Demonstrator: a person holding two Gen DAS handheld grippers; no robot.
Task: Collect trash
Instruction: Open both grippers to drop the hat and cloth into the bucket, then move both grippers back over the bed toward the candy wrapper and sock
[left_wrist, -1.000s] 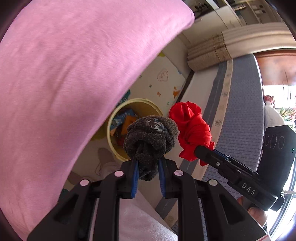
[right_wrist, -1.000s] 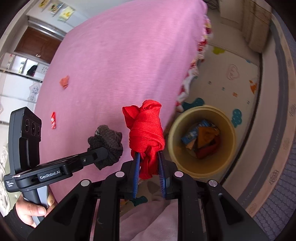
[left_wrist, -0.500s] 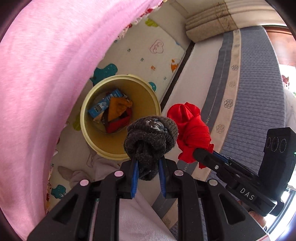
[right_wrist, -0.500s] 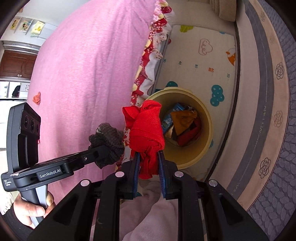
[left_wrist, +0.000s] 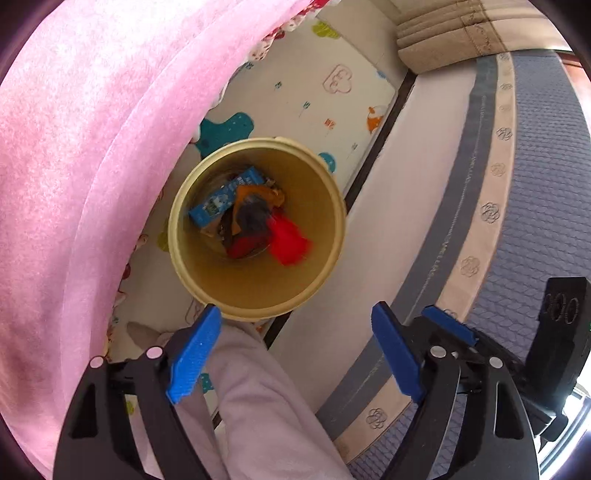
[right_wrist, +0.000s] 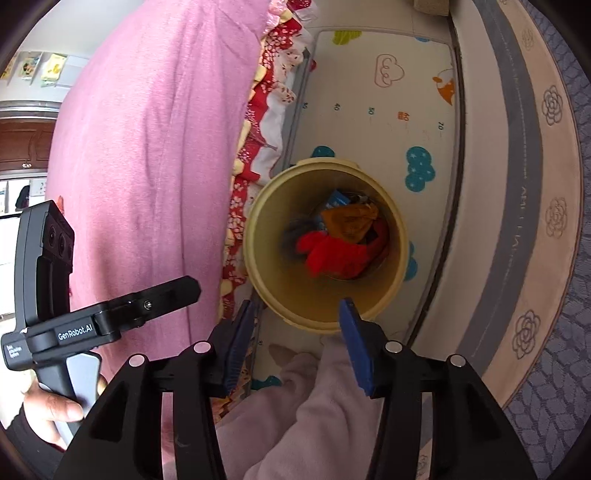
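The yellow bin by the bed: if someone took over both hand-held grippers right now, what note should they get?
Left hand-held gripper: jaws have just been opening, nothing between them.
Right hand-held gripper: jaws have just been opening too, also empty.
Both hover above the yellow bin, which stands on the play mat beside the pink bed.
Done: red cloth and dark grey knit bundle have dropped into the bin, blurred, on top of the blue packet and orange wrapper.
Left: look for more trash; none shows here.
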